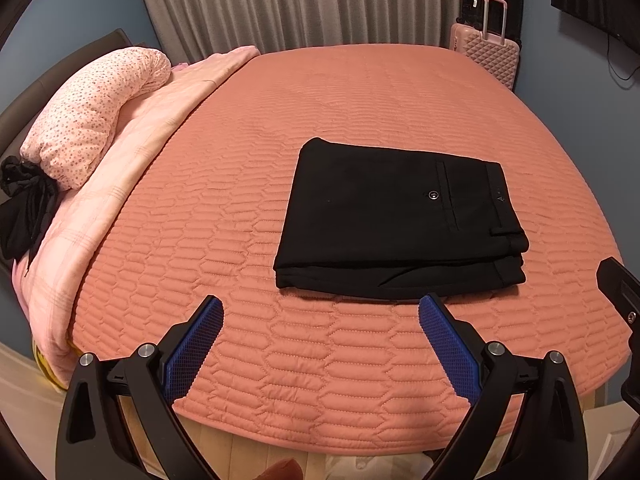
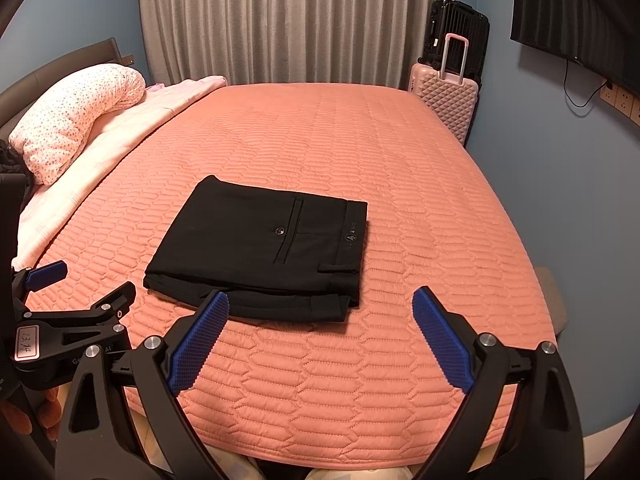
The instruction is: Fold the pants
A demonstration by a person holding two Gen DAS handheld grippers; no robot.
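Both grippers, left gripper (image 1: pixel 320 312) & right gripper (image 2: pixel 320 308), are hanging wide open, empty; pants (image 1: pixel 396 220) are looking fully folded on the bed (image 1: pixel 240 200), prob just needing a pat-down.

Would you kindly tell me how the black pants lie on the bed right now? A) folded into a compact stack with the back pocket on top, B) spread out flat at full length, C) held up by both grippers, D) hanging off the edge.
A: the pants rest as a neat layered rectangle on the bed, buttoned back pocket up, with the left gripper and right gripper open and apart from them.
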